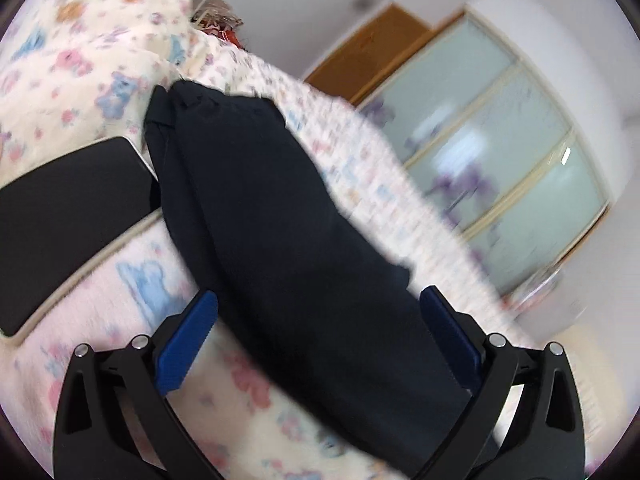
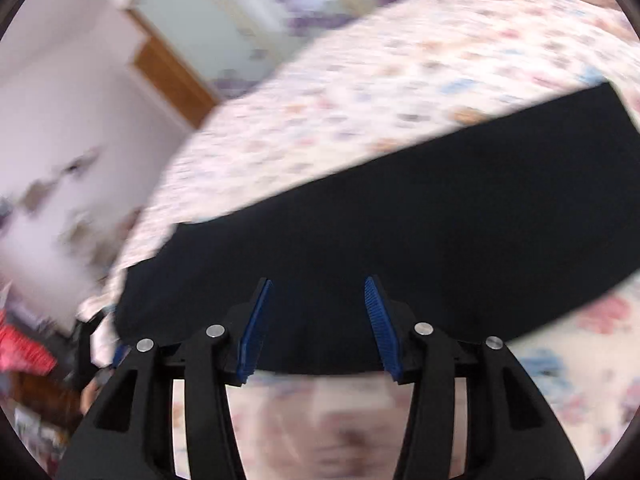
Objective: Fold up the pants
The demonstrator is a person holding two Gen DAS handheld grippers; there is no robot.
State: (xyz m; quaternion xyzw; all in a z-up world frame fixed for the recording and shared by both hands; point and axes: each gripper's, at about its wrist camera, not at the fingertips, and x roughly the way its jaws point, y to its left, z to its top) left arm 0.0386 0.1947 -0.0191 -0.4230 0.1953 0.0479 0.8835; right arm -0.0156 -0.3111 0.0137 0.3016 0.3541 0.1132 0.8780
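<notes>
Dark navy pants (image 1: pixel 276 216) lie as a long folded strip on a floral bedspread (image 1: pixel 80 60). In the left wrist view they run from the far upper left down between my fingers. My left gripper (image 1: pixel 320 300) is open wide, its blue pads on either side of the strip, just above it. In the right wrist view the pants (image 2: pixel 400 232) stretch across the frame from lower left to upper right. My right gripper (image 2: pixel 318 284) is open and holds nothing, hovering over the near edge of the pants.
A black flat pad (image 1: pixel 68 208) lies on the bed left of the pants. A wardrobe with frosted sliding doors (image 1: pixel 500 152) and a wooden door (image 1: pixel 372 52) stand beyond the bed edge. Clutter (image 2: pixel 24 352) sits on the floor at the left.
</notes>
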